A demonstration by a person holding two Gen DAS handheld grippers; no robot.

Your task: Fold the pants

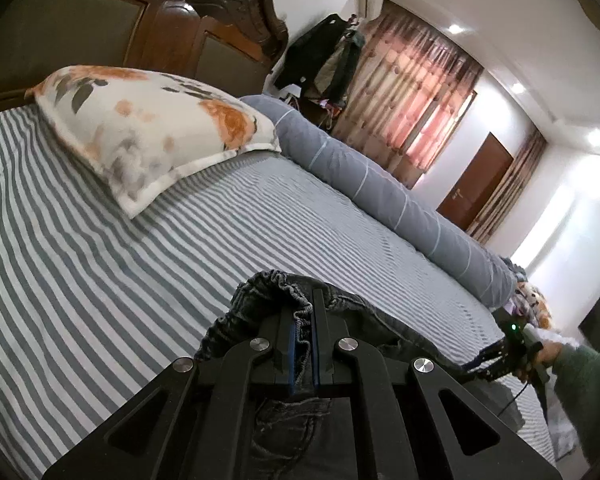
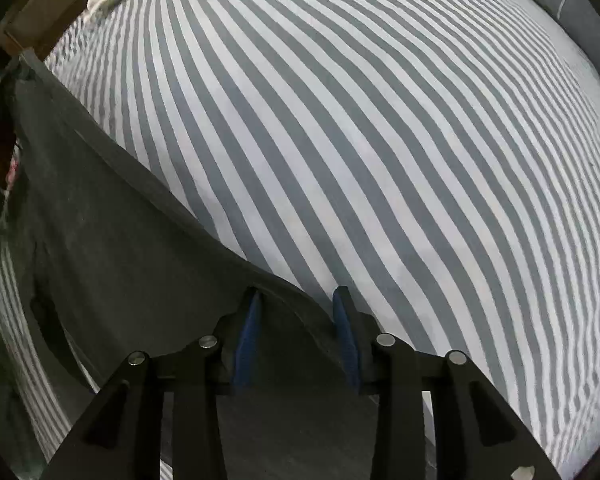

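Note:
Dark grey denim pants (image 1: 276,292) lie on the striped bed. My left gripper (image 1: 303,312) is shut on their gathered elastic waistband, which bunches between the blue pads. In the right wrist view the pants (image 2: 112,240) stretch as a flat dark sheet from my right gripper toward the upper left. My right gripper (image 2: 298,296) has its jaws apart, with a fold of the pants' edge lying between them; the fabric touches the left pad (image 2: 246,332). The right gripper also shows in the left wrist view (image 1: 496,354), held by a hand in a green sleeve.
The bed has a grey-and-white striped sheet (image 2: 380,140). A floral pillow (image 1: 152,128) lies by the wooden headboard (image 1: 172,36). A long grey bolster (image 1: 380,184) runs along the bed's far side. Curtains and hanging clothes stand beyond it.

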